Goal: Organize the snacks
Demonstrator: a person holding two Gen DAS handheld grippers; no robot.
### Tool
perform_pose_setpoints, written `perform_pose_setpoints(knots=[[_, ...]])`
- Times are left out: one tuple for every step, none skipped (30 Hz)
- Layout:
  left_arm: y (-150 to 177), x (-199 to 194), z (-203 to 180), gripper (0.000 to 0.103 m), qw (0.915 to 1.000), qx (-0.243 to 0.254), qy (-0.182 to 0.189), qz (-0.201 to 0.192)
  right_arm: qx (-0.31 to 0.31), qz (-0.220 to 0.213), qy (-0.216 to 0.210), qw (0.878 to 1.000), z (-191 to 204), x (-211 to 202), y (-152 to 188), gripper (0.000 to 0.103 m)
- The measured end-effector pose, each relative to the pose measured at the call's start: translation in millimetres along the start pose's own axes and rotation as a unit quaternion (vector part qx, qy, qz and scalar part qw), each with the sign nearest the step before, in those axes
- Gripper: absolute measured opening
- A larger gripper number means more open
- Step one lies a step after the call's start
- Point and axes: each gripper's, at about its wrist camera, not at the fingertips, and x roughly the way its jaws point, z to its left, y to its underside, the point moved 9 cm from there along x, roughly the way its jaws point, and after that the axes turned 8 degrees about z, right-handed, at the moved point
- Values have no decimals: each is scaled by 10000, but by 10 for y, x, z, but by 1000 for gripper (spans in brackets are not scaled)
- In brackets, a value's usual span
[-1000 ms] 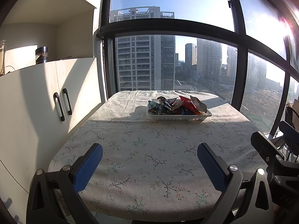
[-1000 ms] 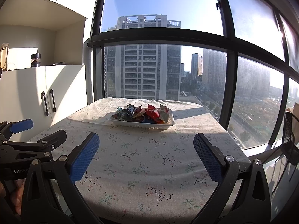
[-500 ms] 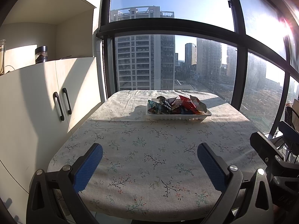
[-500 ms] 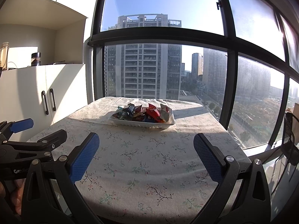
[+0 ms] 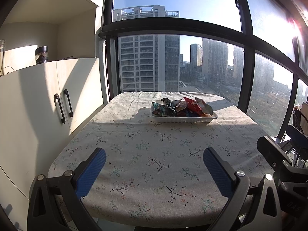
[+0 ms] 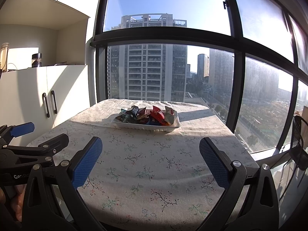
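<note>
Tall windows with a city view stand behind the table (image 5: 154, 173), which is covered by a flowered cloth. At its far side a white tray (image 5: 183, 118) is seen, heaped with crumpled snack packets (image 5: 181, 106); none are seen loose on the cloth. Both the left tongs (image 5: 154, 169) and the right tongs (image 6: 151, 162) are held wide apart and empty, low over the near edge, well apart from the tray. Such a scene would fit packets gathered into the tray as well as a heap yet to be sorted. Should a packet be taken, one wrapper edge is best pinched from above, since the foil looks slippery and tangled, and the light tray may be dragged along.
</note>
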Motion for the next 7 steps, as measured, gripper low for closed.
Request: perform_pose_setpoints(knots=[[-3,-1,1,103,10000,5,-5,-10,-3,5,-3,10000,-1,0,8,102],[-1,-3,-4,103,10000,7,-19,-24,-9,13,-9,10000,-9,9,15,102],[1,-2,-9,103,10000,10,-25,-34,-11,19,-13,10000,-21,21,15,102],[4,-2,-15,103,10000,10,-26,-36,-15,24,-19,10000,-28,33,12,102],[9,6,-12,103,10000,-2,-28,-30,-17,27,-18,10000,-33,34,20,102],[13,14,-9,103,10000,-12,-22,-18,-20,31,-20,10000,-37,42,15,102],[18,22,-8,103,10000,-25,-10,0,-18,40,-20,10000,-43,45,22,102]])
